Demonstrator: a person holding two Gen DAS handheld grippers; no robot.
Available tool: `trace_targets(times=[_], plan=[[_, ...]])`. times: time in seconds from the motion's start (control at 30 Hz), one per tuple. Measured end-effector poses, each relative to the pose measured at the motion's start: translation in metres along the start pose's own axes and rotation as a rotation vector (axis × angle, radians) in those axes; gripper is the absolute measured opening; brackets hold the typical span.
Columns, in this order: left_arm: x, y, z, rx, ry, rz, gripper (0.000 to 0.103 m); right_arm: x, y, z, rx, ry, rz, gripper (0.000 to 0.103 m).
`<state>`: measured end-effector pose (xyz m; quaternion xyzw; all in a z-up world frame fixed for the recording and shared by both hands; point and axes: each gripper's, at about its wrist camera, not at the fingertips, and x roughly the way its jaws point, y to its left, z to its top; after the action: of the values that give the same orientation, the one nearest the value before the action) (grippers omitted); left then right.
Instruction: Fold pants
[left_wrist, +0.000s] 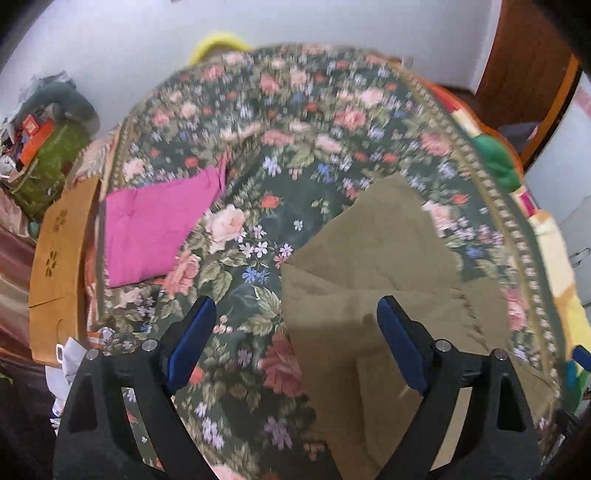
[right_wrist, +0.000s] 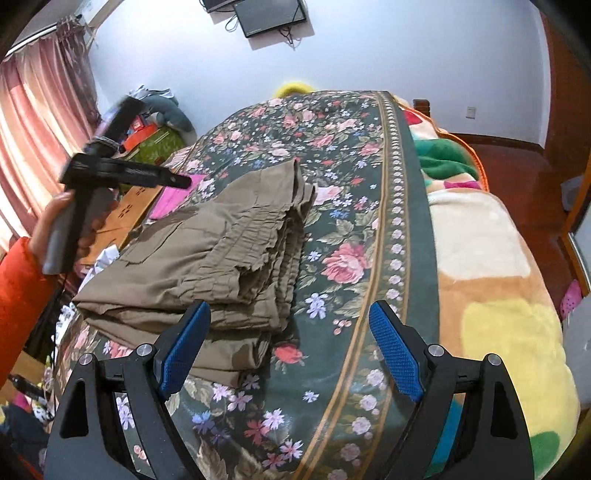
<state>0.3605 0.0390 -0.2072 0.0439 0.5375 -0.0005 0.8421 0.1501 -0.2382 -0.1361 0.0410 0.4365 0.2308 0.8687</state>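
Observation:
Olive-brown pants (right_wrist: 207, 251) lie folded in a stack on the floral bedspread (right_wrist: 332, 184). In the left wrist view the pants (left_wrist: 373, 266) lie flat at the right. My left gripper (left_wrist: 295, 317) is open and empty, hovering above the pants' left edge; it also shows in the right wrist view (right_wrist: 173, 180), held in a hand with an orange sleeve above the pants. My right gripper (right_wrist: 290, 317) is open and empty, just in front of the stack's near right corner.
A folded pink garment (left_wrist: 155, 229) lies at the left of the bed, next to a wooden board (left_wrist: 59, 258). A multicoloured fleece blanket (right_wrist: 491, 295) lies along the bed's right side. Clutter (left_wrist: 40, 140) sits by the far left wall.

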Motion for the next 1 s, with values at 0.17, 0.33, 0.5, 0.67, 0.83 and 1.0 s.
trace_targets(times=[0.17, 0.33, 0.5, 0.67, 0.83, 1.0], plan=[[0.056, -0.001, 0.008, -0.008, 0.124, -0.018, 0.090, 0.002, -0.003, 0.002, 0.005, 0.006, -0.019, 0.085], [0.094, 0.001, -0.002, -0.002, 0.200, -0.029, 0.103, 0.002, -0.005, 0.003, 0.008, 0.011, -0.035, 0.085], [0.080, 0.001, -0.021, 0.051, 0.158, -0.022, 0.103, 0.000, -0.004, 0.002, 0.018, 0.007, -0.033, 0.085], [0.060, 0.006, -0.044, 0.035, 0.143, 0.005, 0.103, -0.004, 0.002, 0.002, 0.015, -0.005, -0.019, 0.085], [0.036, 0.020, -0.072, -0.015, 0.140, -0.006, 0.103, -0.014, 0.011, 0.002, -0.013, -0.027, -0.011, 0.085], [0.004, 0.029, -0.108, -0.050, 0.112, -0.031, 0.103, -0.018, 0.016, -0.001, -0.023, -0.036, -0.001, 0.085]])
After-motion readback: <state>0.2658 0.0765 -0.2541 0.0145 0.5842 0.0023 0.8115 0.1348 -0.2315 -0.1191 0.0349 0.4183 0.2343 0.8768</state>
